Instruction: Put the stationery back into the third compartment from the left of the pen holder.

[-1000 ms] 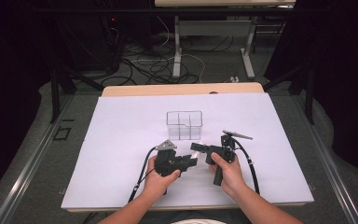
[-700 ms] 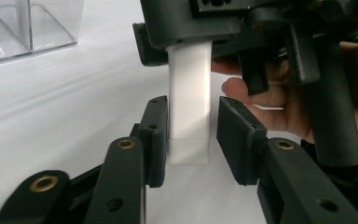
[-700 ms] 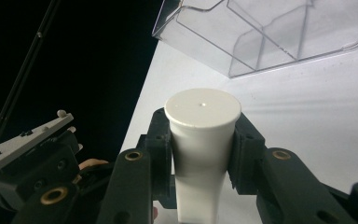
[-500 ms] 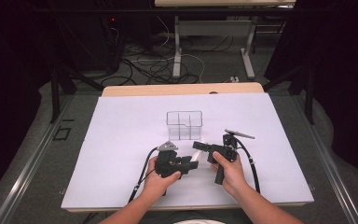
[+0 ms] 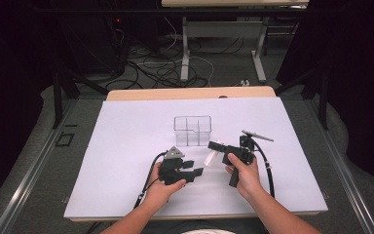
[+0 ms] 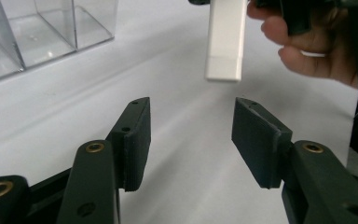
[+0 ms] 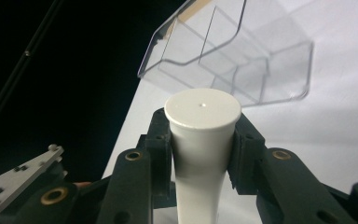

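Left hand-held gripper (image 6: 191, 135) newly parted, empty; right hand-held gripper (image 7: 203, 140) clamped on white tube (image 7: 200, 140).

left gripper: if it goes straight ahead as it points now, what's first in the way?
Probably the white tube hanging from the right gripper, just ahead of the open left gripper. It may hang too high to be hit; depth is unclear.

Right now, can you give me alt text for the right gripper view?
The right gripper clamps a white plastic tube by its neck, round cap end pointing ahead. Beyond it a clear plastic divided organizer box stands on the white table surface.
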`<state>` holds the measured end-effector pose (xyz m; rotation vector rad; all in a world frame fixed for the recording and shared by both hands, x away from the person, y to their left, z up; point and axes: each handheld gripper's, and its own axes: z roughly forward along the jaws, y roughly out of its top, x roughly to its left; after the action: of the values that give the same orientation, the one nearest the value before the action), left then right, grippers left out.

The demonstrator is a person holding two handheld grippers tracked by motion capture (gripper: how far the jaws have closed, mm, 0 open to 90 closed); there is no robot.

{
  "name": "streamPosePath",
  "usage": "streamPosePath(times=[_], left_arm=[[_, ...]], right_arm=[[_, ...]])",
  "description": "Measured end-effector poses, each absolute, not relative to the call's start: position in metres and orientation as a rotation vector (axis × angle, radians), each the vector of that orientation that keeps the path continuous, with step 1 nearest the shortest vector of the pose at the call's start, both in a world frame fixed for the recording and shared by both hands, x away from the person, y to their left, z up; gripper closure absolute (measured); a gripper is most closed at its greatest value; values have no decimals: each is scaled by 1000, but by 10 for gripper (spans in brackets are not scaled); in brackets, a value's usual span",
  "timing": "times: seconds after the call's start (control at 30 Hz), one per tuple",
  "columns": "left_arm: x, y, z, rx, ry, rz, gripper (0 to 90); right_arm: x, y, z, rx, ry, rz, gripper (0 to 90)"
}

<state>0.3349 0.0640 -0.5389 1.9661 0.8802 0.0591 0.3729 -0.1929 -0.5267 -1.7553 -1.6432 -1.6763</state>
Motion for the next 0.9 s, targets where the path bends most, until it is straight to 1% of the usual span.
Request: streamPosePath(times=[0.2, 0.3, 0.53, 0.6, 0.73, 0.9], left_arm=[[337, 70, -536, 1993, 857, 150, 414], [337, 73, -535, 2001, 829, 207, 418], [340, 79, -534, 1977, 862, 206, 397], [342, 81, -536, 1971, 887, 203, 357], [345, 84, -538, 1979, 922, 238, 280], [349, 88, -538, 1963, 976, 260, 192]], right_arm=[[379, -198, -513, -1766, -1719, -1740, 663], [382, -201, -505, -1771, -1751, -1774, 663], [391, -207, -484, -1806, -1868, -1806, 663], [394, -207, -478, -1812, -1888, -1829, 663], [400, -208, -467, -1809, -1940, -1832, 663], [407, -201, -456, -1811, -2089, -1845, 663]])
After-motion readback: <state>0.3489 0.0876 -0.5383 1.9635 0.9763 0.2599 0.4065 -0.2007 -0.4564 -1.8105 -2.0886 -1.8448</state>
